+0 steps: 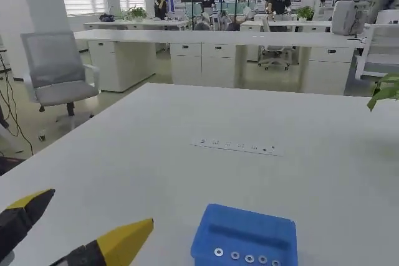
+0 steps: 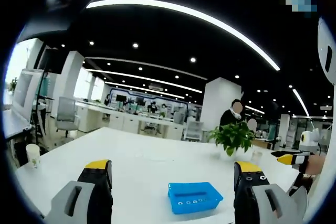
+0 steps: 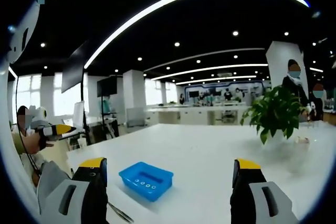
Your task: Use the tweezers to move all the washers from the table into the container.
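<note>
Near the table's (image 1: 187,123) near edge sits one blue container (image 1: 244,217), with five washers (image 1: 249,258) in a row inside it. One pair of tweezers (image 3: 119,212), as I judge the thin metal strip to be, lies flat on the table just beside the right gripper (image 3: 169,163). The two grippers, the left gripper (image 1: 100,209) among them, stand wide open and empty. The likely trouble is that the broad jaws skid the flat tweezers off that edge, or nudge the light container and spill washers.
</note>
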